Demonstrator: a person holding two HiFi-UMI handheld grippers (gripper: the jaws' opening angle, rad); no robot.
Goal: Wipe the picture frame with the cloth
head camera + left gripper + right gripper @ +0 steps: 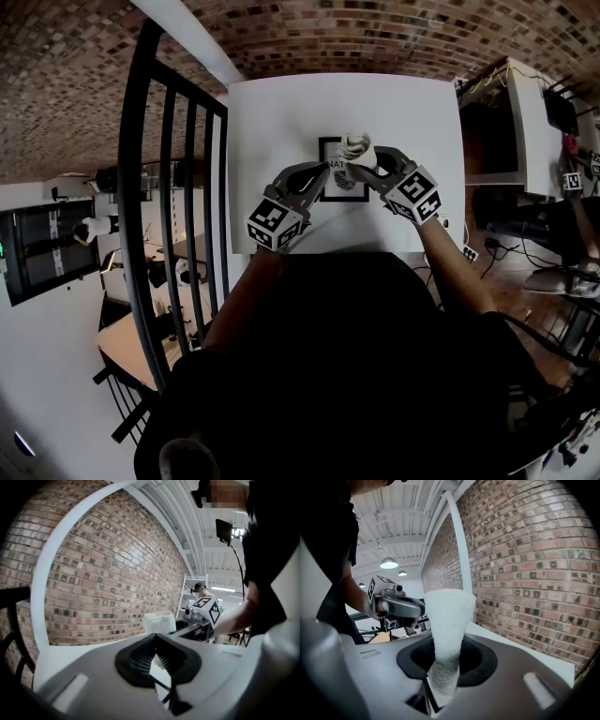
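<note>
A small black picture frame (330, 190) with a white print lies in the middle of the white table (281, 122). My left gripper (322, 170) is at the frame's left edge, its jaws shut on the thin black frame edge (164, 687). My right gripper (368, 167) is over the frame's top right, shut on a bunched white cloth (356, 145). In the right gripper view the cloth (447, 620) stands up from between the jaws, with the left gripper (401, 606) behind it. The left gripper view shows the cloth (159, 620) and the right gripper (199, 617) just beyond the jaws.
A black metal railing (150, 187) runs along the table's left side. A brick surface (394, 37) lies beyond the table's far edge. A white desk with cables (525, 112) stands to the right, and a small dark device (467, 251) lies off the table's near right corner.
</note>
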